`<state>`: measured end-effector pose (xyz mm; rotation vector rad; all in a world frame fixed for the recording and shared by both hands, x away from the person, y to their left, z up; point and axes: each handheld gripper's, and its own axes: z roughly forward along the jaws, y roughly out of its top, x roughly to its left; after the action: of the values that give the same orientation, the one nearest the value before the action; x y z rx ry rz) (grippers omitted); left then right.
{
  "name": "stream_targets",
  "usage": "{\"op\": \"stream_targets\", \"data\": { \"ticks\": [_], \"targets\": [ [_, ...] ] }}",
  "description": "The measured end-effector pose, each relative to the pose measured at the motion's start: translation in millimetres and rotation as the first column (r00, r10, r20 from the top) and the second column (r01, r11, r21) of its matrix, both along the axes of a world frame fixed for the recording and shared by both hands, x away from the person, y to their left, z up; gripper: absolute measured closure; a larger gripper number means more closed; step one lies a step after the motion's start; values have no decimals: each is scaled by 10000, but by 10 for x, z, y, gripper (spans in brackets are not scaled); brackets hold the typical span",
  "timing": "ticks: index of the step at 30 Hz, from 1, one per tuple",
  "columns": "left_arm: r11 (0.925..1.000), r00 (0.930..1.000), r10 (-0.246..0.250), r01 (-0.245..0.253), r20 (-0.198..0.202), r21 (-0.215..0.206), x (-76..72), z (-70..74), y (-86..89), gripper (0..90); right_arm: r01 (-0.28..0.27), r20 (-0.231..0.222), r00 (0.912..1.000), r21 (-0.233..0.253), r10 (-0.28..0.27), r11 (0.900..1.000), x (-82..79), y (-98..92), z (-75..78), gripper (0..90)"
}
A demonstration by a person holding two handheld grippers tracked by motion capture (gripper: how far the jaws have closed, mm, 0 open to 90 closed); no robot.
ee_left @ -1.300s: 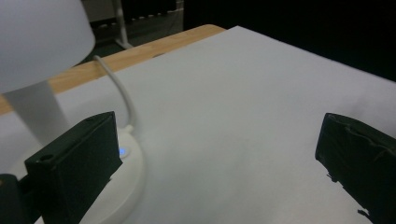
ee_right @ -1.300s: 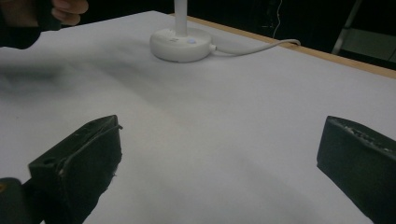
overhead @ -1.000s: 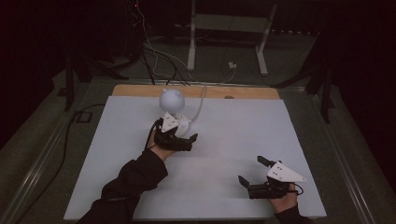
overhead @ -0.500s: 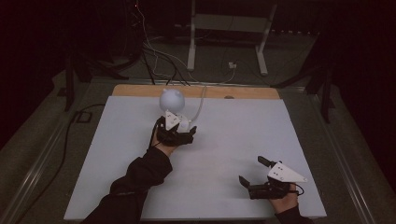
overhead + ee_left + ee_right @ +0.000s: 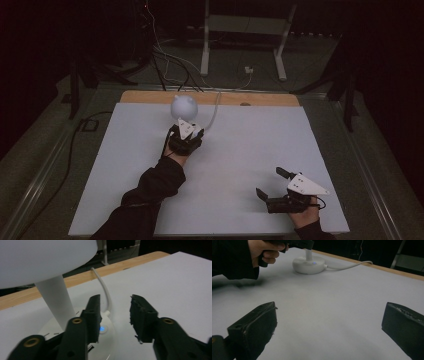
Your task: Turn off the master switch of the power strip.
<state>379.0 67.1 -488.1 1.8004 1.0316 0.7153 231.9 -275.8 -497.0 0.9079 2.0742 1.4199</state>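
Lamp (image 5: 184,107) at the white surface's (image 5: 125,165) far edge. My left claw (image 5: 113,315) hovers spread over its base, beside the blue-lit button (image 5: 102,328); best lowered gently. My right claw (image 5: 268,184) rests spread, well apart.

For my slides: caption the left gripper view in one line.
Open left gripper poised over the white lamp's base, its blue light lit between the jaws, cord trailing toward the table's wooden edge.

Your sleeves (image 5: 155,182) are black; both grippers black, brass-ringed screw holes, grey triangular plate (image 5: 306,184) on top.
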Motion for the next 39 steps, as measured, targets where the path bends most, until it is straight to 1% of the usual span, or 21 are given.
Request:
{"op": "stream_targets", "data": {
  "ticks": [2,3,5,8,9,12,13,14,15,17,20,22,24,26,28,30,31,33,35,37,39],
  "targets": [
    [9999,9999,150,-150,-85,65,20,-16,0,684,-6,-47,10000,8,6,10000,-1,-1,-5,0],
    [9997,9997,222,-221,-105,110,28,-24,-1,729,-16,6,10000,-4,16,10000,1,-4,-1,0],
    [9994,9996,256,-253,-132,240,44,-42,-3,760,-23,-13,10000,31,23,10000,1,-6,0,0],
    [9982,9999,164,-163,-18,570,62,-76,-8,786,-29,-34,10000,21,29,10000,-1,-4,-4,0],
    [9982,9999,125,-123,-20,591,69,-84,-10,820,-40,-28,10000,19,40,10000,-1,-4,-3,0],
    [9970,9999,-33,43,-133,773,87,-108,-21,890,-43,-21,10000,37,43,10000,0,-8,0,0],
    [9966,9998,-96,110,-172,821,92,-119,-28,900,-40,-27,10000,30,40,10000,-2,-8,-2,0],
    [9959,9997,-155,169,-172,884,98,-131,-35,900,-42,-32,10000,19,42,10000,-3,-7,-2,0],
    [9940,9997,-181,198,-161,1073,105,-146,-45,900,-45,-22,10000,28,45,10000,-3,-8,0,0],
    [9927,9997,-197,216,-176,1190,113,-166,-50,900,-47,-10,10000,36,47,10000,0,-10,1,0],
    [9894,9998,-120,140,-147,1446,129,-196,-59,900,-55,-34,10000,21,55,10000,-6,-7,-1,0],
    [9884,9999,-58,75,-114,1517,136,-214,-67,900,-63,-20,10000,23,63,10000,-4,-7,1,0],
    [9873,9998,-104,127,-151,1584,146,-223,-73,900,-55,-29,10000,35,55,10000,-4,-7,0,0],
    [9824,10000,25,-14,-58,1866,154,-233,-92,900,-56,-34,10000,15,56,10000,-7,-6,-1,0],
    [9829,9996,52,2,-288,1842,182,-243,-93,900,-57,-22,10000,24,57,10000,-3,-8,1,0],
    [9802,9992,147,-70,-373,1979,201,-256,-90,900,-57,-40,10000,37,57,10000,-3,-7,-2,0],
    [9812,9988,141,-50,-460,1928,210,-267,-89,900,-64,-50,10000,16,64,10000,-6,-5,-3,0],
    [9787,9990,176,-88,-412,2050,216,-287,-89,900,-80,-10,10000,0,80,10000,-8,-5,1,0],
    [9802,9988,179,-85,-462,1978,222,-294,-90,900,-58,-16,10000,25,58,10000,-7,-12,3,0],
    [9777,9991,162,-76,-393,2098,220,-297,-111,900,-54,-45,10000,26,54,10000,-6,-14,-2,0],
    [9757,9990,176,-83,-406,2192,223,-300,-123,900,-54,-42,10000,24,54,10000,-3,-16,0,0]
  ]
}}
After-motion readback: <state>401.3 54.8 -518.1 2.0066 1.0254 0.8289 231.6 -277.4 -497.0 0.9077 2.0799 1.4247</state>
